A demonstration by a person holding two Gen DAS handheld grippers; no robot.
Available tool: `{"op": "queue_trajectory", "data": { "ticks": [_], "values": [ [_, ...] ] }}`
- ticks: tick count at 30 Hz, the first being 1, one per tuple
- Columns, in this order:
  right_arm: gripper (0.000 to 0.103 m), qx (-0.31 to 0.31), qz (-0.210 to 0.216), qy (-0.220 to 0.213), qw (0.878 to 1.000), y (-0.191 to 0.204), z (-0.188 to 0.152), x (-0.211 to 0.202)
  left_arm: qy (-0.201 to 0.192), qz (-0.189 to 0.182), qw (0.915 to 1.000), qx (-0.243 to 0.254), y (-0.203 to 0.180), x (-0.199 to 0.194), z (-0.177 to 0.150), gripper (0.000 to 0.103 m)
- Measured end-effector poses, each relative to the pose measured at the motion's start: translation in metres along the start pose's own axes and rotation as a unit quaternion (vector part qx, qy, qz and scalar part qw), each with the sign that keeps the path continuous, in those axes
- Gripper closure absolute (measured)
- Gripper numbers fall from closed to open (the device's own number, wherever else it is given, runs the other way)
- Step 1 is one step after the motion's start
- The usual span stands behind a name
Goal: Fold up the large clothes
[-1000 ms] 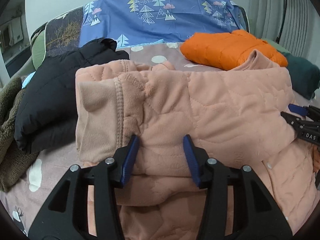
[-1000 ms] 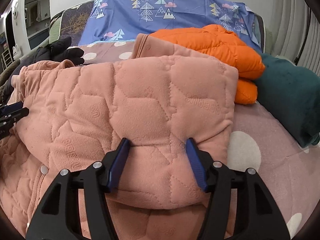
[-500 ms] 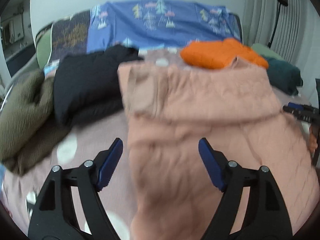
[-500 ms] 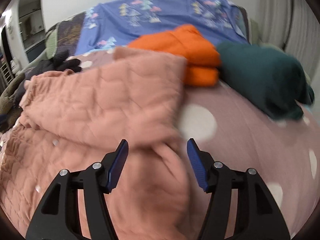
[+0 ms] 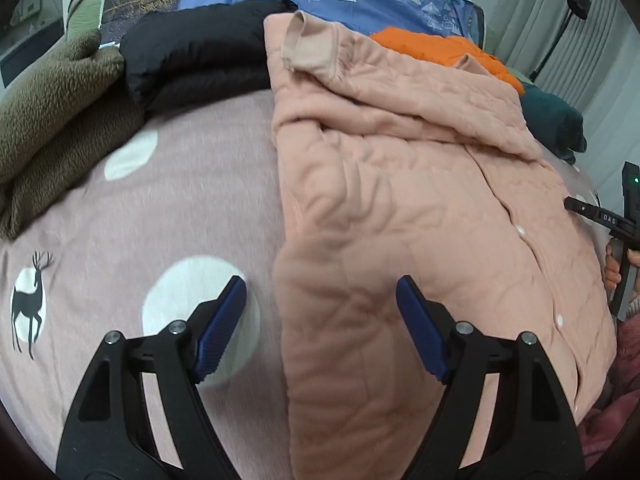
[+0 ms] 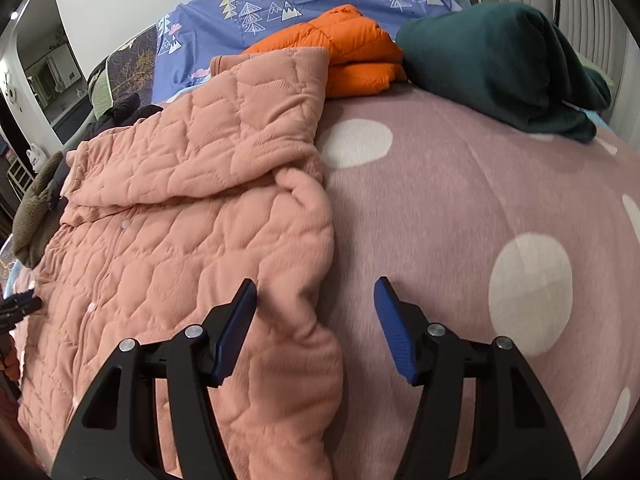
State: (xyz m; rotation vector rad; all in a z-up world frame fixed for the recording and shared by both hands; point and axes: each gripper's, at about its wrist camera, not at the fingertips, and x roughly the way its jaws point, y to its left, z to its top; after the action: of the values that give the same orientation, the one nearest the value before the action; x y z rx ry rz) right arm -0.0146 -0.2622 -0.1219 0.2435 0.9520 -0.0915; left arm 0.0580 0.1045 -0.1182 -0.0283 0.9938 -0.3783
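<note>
The pink bedspread [image 5: 192,200] carries the peach quilted jacket [image 5: 400,208], its top folded down. The left gripper [image 5: 320,312], its jaws having just been opening, hovers released over the jacket's edge; the right gripper [image 6: 316,316] gapes empty over the opposite edge.

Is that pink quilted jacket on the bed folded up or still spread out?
Partly folded: the pink jacket has its top doubled down over the buttoned front, lower part still flat on the bedspread.

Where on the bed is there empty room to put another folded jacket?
Bare bedspread lies right of the pink quilted jacket, in front of the dark green garment. More lies left of the jacket, below the black jacket and brown fleece. The back is crowded.
</note>
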Motion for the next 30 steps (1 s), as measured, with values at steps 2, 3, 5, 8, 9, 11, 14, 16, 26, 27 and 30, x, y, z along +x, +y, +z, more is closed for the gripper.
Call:
{"op": "queue_trajectory", "data": {
  "ticks": [2,3,5,8,9,11,14,16,26,27,30],
  "values": [
    [0.041,0.0,-0.003,0.001,1.0,0.001,-0.004,-0.001,0.002,-0.001,1.0,0.0,-0.001,-0.001,-0.006,0.025],
    [0.041,-0.001,-0.003,0.003,1.0,0.001,-0.006,-0.002,0.002,-0.002,1.0,0.0,-0.001,-0.001,-0.008,0.025],
    [0.041,-0.002,-0.003,0.005,1.0,0.001,-0.008,-0.003,0.001,-0.008,1.0,-0.002,-0.001,-0.003,-0.01,0.032],
    [0.041,-0.002,0.0,0.006,1.0,0.002,-0.013,-0.007,0.006,-0.023,0.9997,-0.005,0.0,-0.005,-0.014,0.039],
    [0.041,-0.001,0.002,0.006,1.0,0.002,-0.014,-0.008,0.006,-0.026,0.9996,-0.003,0.0,-0.007,-0.016,0.04],
    [0.041,0.0,0.004,0.007,1.0,0.002,-0.015,-0.009,0.006,-0.031,0.9995,-0.001,-0.001,-0.008,-0.019,0.04],
    [0.041,0.003,0.009,0.009,1.0,0.001,-0.019,-0.01,0.007,-0.043,0.9991,0.0,-0.001,-0.011,-0.024,0.042],
    [0.041,0.006,0.01,0.009,1.0,0.001,-0.022,-0.011,0.007,-0.051,0.9987,0.005,-0.003,-0.012,-0.028,0.042],
    [0.041,0.002,0.044,0.02,0.999,-0.002,-0.037,-0.019,0.014,-0.075,0.997,0.013,-0.01,-0.019,-0.04,0.05],
    [0.041,0.0,0.048,0.021,0.999,-0.002,-0.04,-0.021,0.016,-0.078,0.9967,0.017,-0.01,-0.02,-0.041,0.05],
    [0.041,-0.016,0.081,0.028,0.996,-0.002,-0.053,-0.03,0.022,-0.09,0.9951,0.034,-0.014,-0.025,-0.049,0.051]
  ]
}}
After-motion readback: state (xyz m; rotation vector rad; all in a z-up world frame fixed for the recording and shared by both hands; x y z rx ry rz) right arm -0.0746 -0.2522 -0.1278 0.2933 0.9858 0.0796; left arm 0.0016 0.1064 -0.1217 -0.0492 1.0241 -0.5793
